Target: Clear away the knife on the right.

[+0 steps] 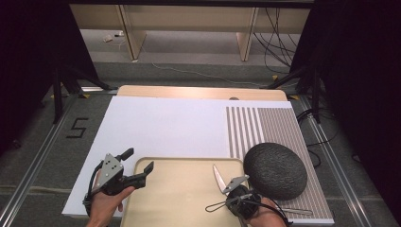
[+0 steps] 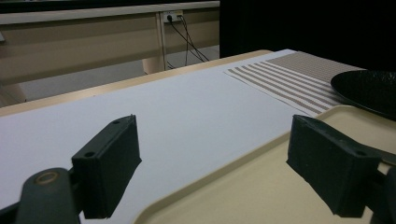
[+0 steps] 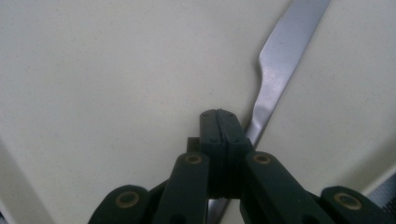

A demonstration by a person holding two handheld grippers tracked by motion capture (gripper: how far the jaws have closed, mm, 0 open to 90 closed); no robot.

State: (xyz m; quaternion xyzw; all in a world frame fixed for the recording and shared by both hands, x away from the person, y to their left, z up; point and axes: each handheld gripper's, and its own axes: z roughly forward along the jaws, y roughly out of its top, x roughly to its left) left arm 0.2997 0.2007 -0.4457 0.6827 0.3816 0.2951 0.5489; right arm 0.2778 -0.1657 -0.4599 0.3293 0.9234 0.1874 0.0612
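Right gripper point(image 1: 226, 185) clamped on shiny metal table knife point(image 1: 218, 178), jaws pressed together around handle; blade juts out over beige plastic tray point(image 1: 175, 198), just beside dark round textured bowl point(image 1: 275, 170). Left gripper point(image 1: 138, 165) at tray's left edge, jaws wide apart, nothing between them.

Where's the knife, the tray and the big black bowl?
knife point(image 1: 218, 177): high view, middle of its shiny blade.
tray point(image 1: 179, 198): high view, bare beige floor.
black bowl point(image 1: 275, 170): high view, top of its rounded back.
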